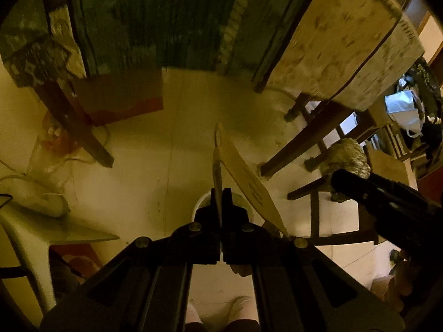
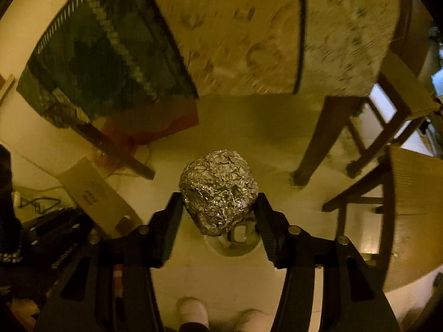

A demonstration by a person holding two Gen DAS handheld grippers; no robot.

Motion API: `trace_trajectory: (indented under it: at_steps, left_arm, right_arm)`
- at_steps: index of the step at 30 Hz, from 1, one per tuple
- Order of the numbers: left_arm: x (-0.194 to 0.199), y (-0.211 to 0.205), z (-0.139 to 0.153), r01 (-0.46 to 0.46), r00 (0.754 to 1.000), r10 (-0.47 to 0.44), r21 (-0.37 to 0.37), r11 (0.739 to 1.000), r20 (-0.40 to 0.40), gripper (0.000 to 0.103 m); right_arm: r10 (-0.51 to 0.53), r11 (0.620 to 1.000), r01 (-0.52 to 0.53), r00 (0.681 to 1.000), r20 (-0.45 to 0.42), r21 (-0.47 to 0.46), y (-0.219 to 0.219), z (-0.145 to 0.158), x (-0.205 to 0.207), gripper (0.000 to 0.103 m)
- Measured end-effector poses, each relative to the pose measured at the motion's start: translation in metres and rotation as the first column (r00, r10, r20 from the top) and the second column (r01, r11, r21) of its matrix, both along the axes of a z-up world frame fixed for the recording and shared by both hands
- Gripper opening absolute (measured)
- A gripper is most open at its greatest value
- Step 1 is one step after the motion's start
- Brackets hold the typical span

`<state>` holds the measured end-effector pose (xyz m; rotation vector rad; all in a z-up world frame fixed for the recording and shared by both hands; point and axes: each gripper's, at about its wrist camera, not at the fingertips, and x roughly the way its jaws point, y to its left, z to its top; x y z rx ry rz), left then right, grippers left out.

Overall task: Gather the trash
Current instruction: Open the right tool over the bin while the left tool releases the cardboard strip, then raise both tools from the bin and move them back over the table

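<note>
Foil ball [image 2: 218,191] clamped in right gripper [image 2: 220,202], card [image 1: 246,177] pinched flat by left gripper [image 1: 221,193]; bin [image 2: 235,244] at six o'clock, release squarely overhead.

The left hand-held gripper [image 1: 221,193] is matte black: two narrow, flat-sided fingers [image 1: 227,197] run out from blocky knuckles, and behind them two broad arms spread in a V toward the near edge, each pierced by a long slot. Four round, dull-silver screw heads [image 1: 195,226] sit at the joints.

The right hand-held gripper [image 2: 220,202] is of the same black build, with ribbed, ridged inner faces on its fingers [image 2: 173,207], silver round screws [image 2: 294,230] at the pivots and slotted arms behind.

Below it, at the near edge, show the person's pale, rounded shoe toes [image 2: 192,311] and dark trouser cuffs.
</note>
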<state>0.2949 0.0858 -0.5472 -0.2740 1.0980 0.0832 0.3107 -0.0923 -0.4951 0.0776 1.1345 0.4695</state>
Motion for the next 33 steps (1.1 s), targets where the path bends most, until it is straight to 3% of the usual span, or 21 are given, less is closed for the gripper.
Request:
trace_trajectory:
  at_steps: [2, 11, 13, 14, 15, 19, 26, 33]
  left_arm:
    - [0.004, 0.0, -0.011, 0.003, 1.0, -0.003, -0.004, 1.0, -0.013, 0.0]
    - [0.025, -0.014, -0.047, 0.04, 0.995, -0.045, -0.062, 0.997, -0.085, 0.001]
    - [0.031, -0.018, -0.055, 0.04, 0.993, -0.047, -0.069, 0.997, -0.11, 0.021]
    - [0.035, -0.019, -0.062, 0.037, 0.99, -0.048, -0.083, 0.996, -0.136, 0.043]
    - [0.037, -0.018, -0.067, 0.026, 0.985, -0.041, -0.091, 0.995, -0.165, 0.054]
    - [0.039, -0.017, -0.075, 0.0, 0.979, -0.019, -0.098, 0.995, -0.201, 0.054]
    - [0.028, -0.018, -0.035, 0.027, 0.986, -0.038, -0.07, 0.997, -0.162, 0.054]
    - [0.01, -0.018, 0.061, 0.07, 0.995, -0.072, -0.018, 0.997, -0.076, 0.054]
  right_arm:
    - [-0.012, 1.0, 0.013, 1.0, -0.026, 0.028, -0.003, -0.009, 0.002, 0.07]
    - [-0.064, 0.998, 0.061, 0.994, -0.086, -0.033, -0.019, -0.03, 0.005, 0.07]
    - [-0.076, 0.997, 0.073, 0.993, -0.093, -0.036, -0.023, -0.028, 0.006, 0.07]
    - [-0.078, 0.996, 0.075, 0.992, -0.094, -0.038, -0.024, -0.028, 0.006, 0.07]
    - [-0.082, 0.996, 0.078, 0.992, -0.094, -0.042, -0.024, -0.027, 0.006, 0.07]
    - [-0.09, 0.995, 0.086, 0.992, -0.084, -0.05, -0.026, -0.022, 0.005, 0.07]
    - [-0.089, 0.995, 0.085, 0.994, -0.067, -0.057, -0.025, 0.004, 0.001, 0.07]
    - [-0.087, 0.995, 0.086, 0.996, -0.023, -0.045, -0.022, 0.075, -0.009, 0.07]
